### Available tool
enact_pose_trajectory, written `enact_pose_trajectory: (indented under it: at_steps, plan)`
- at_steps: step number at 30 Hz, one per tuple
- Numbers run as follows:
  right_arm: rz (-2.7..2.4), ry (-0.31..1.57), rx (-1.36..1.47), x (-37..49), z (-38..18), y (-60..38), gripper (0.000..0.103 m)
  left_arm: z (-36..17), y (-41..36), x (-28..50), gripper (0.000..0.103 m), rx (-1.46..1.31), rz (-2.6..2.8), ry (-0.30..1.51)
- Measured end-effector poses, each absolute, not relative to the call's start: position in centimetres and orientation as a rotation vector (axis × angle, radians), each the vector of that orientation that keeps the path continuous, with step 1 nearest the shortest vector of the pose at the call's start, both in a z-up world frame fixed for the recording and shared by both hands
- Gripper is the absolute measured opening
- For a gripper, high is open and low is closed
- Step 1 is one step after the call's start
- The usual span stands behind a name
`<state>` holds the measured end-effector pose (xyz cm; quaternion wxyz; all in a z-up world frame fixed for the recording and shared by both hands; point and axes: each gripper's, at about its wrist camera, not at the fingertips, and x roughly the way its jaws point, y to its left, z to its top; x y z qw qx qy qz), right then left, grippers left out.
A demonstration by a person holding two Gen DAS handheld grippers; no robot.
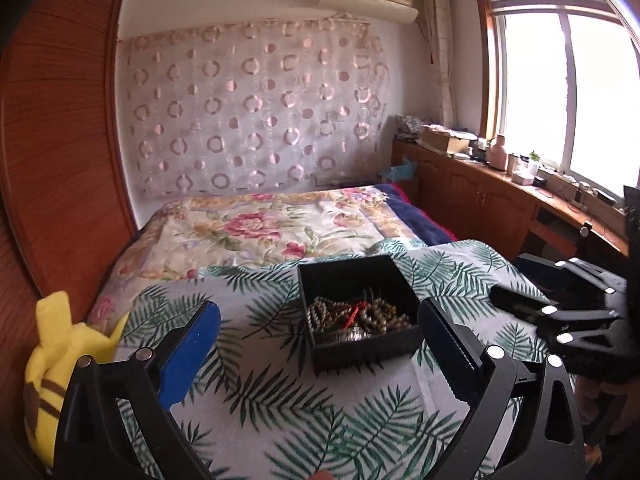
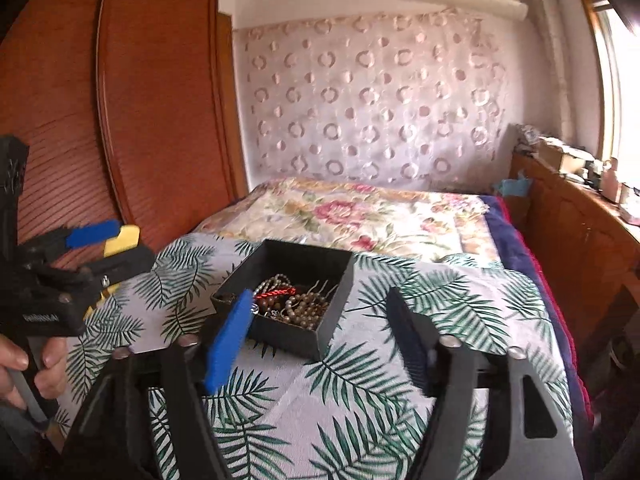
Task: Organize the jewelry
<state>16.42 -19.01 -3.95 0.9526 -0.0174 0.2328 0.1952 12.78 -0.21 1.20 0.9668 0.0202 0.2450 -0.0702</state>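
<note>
A black open box [image 1: 344, 270] sits on a leaf-print cloth [image 1: 280, 400] spread over the bed. Inside lie strands of brown beads [image 1: 376, 314] and a red cord [image 1: 352, 314]. My left gripper [image 1: 318, 316] is open, its blue pads spread wide just short of the box, with nothing between them. In the right wrist view the same box [image 2: 340, 304] holds the beads [image 2: 304, 304] and red cord [image 2: 278, 292]. My right gripper [image 2: 320, 300] is also open and empty, close to the box's near side. Each gripper shows in the other's view: right gripper [image 1: 508, 276], left gripper [image 2: 116, 244].
A yellow plush toy [image 1: 60, 360] lies at the bed's left edge beside a wooden wardrobe [image 2: 140, 120]. A floral quilt [image 1: 248, 228] covers the far half of the bed. A cluttered wooden counter [image 1: 500, 184] runs under the window on the right. A hand [image 2: 24, 368] grips the left gripper's handle.
</note>
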Motion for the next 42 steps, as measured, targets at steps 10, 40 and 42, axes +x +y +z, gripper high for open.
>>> enact_pose_trajectory:
  at_steps: [10, 40, 42]
  plan:
    - [0.322, 0.426, 0.028, 12.6, -4.4, -21.2, 0.101, -0.2, 1.3, 9.3, 0.095, 0.018, -0.089, 0.516]
    - [0.277, 0.411, 0.011, 10.8, -5.2, -20.6, 0.101, -0.7, 1.4, 7.8, 0.095, 0.018, -0.087, 0.504]
    - [0.276, 0.411, 0.011, 10.8, -5.2, -20.7, 0.101, -0.6, 1.4, 7.7, 0.095, 0.019, -0.085, 0.501]
